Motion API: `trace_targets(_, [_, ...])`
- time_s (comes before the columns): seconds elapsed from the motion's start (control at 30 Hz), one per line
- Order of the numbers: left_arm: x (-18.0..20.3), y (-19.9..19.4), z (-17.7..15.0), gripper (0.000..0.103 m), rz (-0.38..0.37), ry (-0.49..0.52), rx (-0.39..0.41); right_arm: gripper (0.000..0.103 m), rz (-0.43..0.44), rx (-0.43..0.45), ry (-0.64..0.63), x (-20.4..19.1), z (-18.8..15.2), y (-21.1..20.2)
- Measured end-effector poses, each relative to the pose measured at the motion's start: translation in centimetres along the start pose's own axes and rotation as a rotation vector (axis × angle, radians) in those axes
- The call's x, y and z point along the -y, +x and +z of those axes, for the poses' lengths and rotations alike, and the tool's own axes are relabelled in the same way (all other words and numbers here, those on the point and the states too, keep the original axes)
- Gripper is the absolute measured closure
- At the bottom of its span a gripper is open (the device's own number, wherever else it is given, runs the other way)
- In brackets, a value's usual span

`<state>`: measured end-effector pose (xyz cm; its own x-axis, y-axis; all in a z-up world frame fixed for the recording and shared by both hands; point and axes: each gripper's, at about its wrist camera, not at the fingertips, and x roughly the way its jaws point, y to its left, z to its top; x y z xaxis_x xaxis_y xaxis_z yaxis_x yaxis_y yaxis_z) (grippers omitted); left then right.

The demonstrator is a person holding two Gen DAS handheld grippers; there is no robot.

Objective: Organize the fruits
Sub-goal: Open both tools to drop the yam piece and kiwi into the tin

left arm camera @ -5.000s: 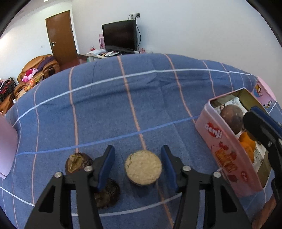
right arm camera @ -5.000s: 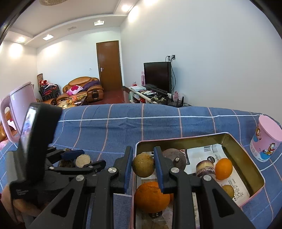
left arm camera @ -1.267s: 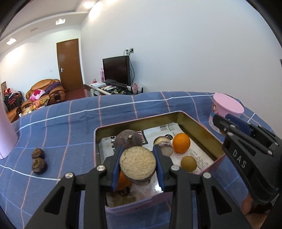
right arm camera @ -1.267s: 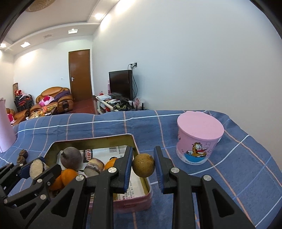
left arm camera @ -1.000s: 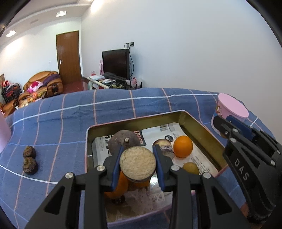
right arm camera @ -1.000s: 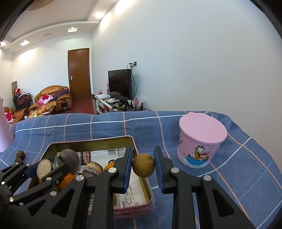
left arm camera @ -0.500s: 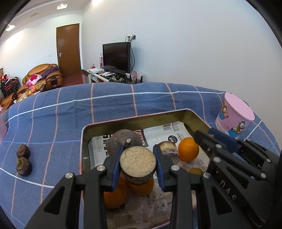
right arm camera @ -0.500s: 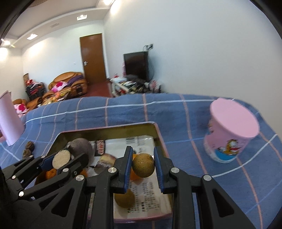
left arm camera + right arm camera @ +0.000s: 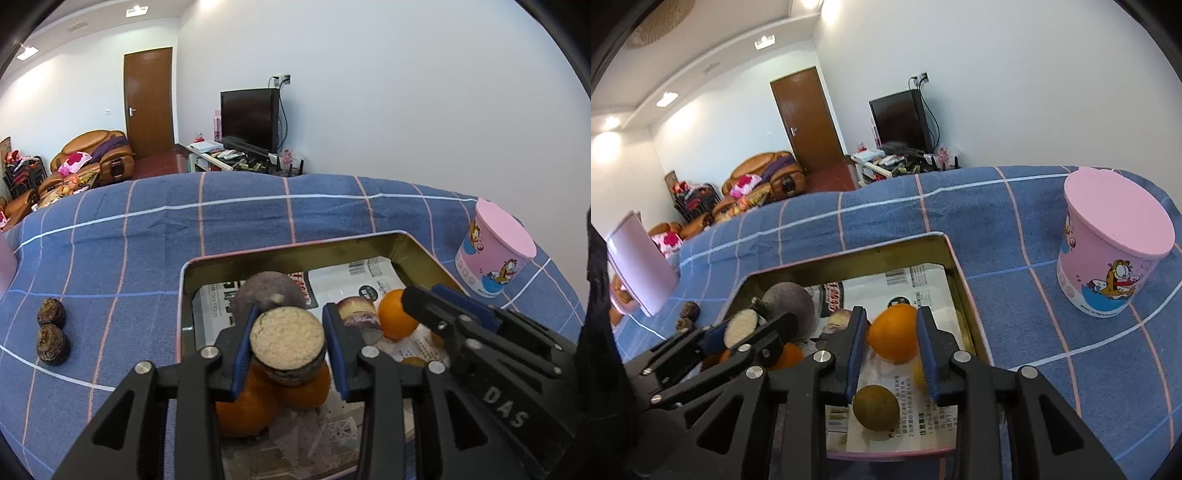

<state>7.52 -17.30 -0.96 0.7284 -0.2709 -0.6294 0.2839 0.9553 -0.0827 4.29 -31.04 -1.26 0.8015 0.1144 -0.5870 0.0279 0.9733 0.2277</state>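
Note:
My left gripper [image 9: 288,345] is shut on a halved fruit with a pale cut face [image 9: 287,336] and holds it over the near left of the pink tin box [image 9: 291,248]. Oranges [image 9: 245,408] lie beneath it. My right gripper [image 9: 891,343] is open over the tin [image 9: 849,254]. A brown-green round fruit [image 9: 876,407] lies loose on the tin's paper lining below its jaws. An orange [image 9: 893,338] sits between the fingers, further in. A dark purple fruit [image 9: 269,290] and a small halved fruit [image 9: 356,312] also lie in the tin.
Two dark dried fruits [image 9: 52,334] lie on the blue checked cloth [image 9: 110,240] left of the tin. A pink lidded cup [image 9: 1113,254] stands to the right. A pink pitcher [image 9: 639,266] stands at the far left.
My right gripper has opened and let go of the brown-green fruit, which now lies in the tin. My left gripper has moved lower over the tin, still holding the halved fruit.

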Motion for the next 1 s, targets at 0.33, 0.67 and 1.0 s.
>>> trace_targets(0.33, [0.2,-2.3,-0.4,0.000,0.071,0.017,0.116,0.041,-0.103,0.184,0.027,0.3,0.2,-3.1])
trace_targets(0.67, [0.2,-3.5,-0.7,0.000,0.118,0.038,0.178,0.032,-0.217,0.305,0.006,0.2,0.2,-5.2])
trace_targets(1.0, [0.7,-4.0,-1.2,0.000,0.177,0.070,0.194,0.032,-0.305,0.405,-0.030,-0.1,-0.3,-7.0])
